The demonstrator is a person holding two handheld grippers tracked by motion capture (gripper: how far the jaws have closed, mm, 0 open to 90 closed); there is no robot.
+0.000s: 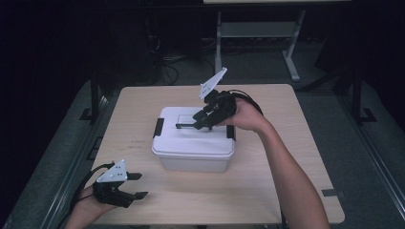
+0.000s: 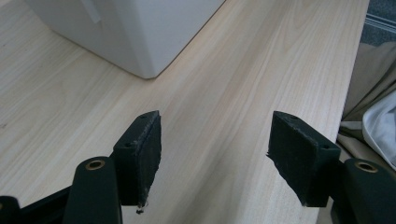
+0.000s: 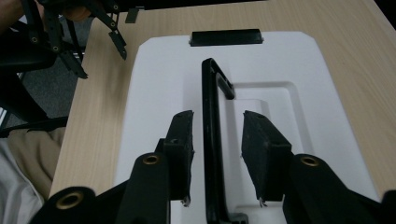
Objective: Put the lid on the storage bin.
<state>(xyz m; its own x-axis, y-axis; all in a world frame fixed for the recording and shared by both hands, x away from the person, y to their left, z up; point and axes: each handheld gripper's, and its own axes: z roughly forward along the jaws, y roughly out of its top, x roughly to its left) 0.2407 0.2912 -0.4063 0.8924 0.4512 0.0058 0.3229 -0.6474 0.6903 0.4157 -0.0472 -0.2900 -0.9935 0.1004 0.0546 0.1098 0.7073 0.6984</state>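
— Left side? Left gripper [image 1: 136, 186] rested near the table's [image 1: 267, 191] front-left corner, jaws wide, nothing between them, well apart from the white box [image 1: 193, 145].

— And to the right? Right gripper [image 3: 217, 154] hovered over the box's lid, jaws narrowly parted around the raised black handle [image 3: 211, 140], pads off it. Judged mid-step at the handle; next called for closing squarely or backing off.

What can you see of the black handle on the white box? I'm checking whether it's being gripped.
The black handle is a thin, plastic-looking bail hinged on the white box's lid, standing raised above the recess in the lid. It runs between the right gripper's pads, which stand apart from it on both sides, so nothing presses on it. One bent end meets the lid near the recess.
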